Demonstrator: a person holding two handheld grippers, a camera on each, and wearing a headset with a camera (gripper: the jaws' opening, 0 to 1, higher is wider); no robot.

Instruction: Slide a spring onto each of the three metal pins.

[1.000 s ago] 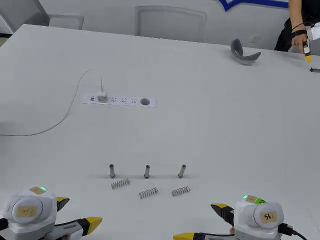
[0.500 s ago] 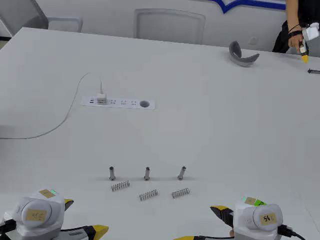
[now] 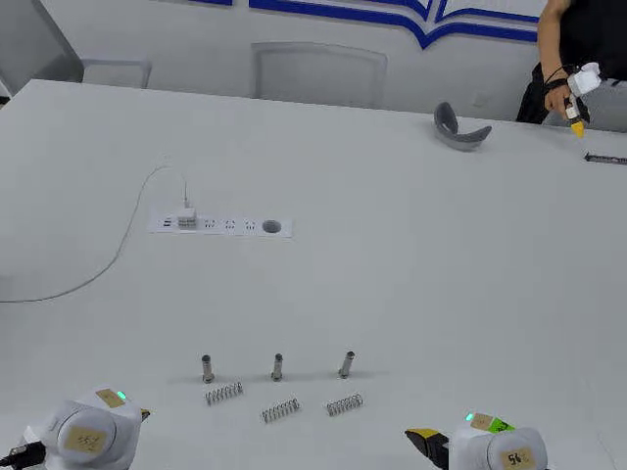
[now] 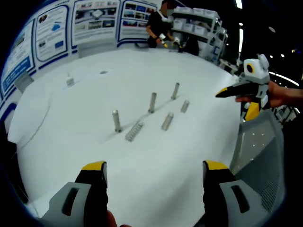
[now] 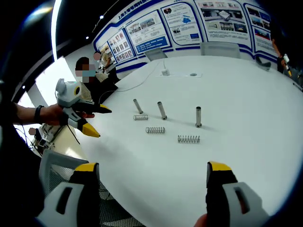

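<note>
Three short metal pins (image 3: pixel 277 367) stand upright in a row near the table's front. Three loose springs (image 3: pixel 280 410) lie just in front of them, one by each pin. From the left gripper view the pins (image 4: pixel 152 102) and springs (image 4: pixel 167 120) run diagonally ahead of my left gripper (image 4: pixel 155 166), which is open and holds nothing. My right gripper (image 5: pixel 152 166) is also open and bare, with the pins (image 5: pixel 162 110) and springs (image 5: pixel 155 129) well ahead of it. Both grippers hover at the near table edge, left and right of the row.
A white power strip (image 3: pixel 220 224) with a plugged charger and a cable lies mid-table on the left. A grey curved object (image 3: pixel 456 125) rests at the far right. Another person (image 3: pixel 573 59) stands at the far right corner. Chairs line the far edge.
The head camera has tilted up, so everything sits lower in the picture. The left gripper has drifted a little to the right. Pins and springs lie as before.
</note>
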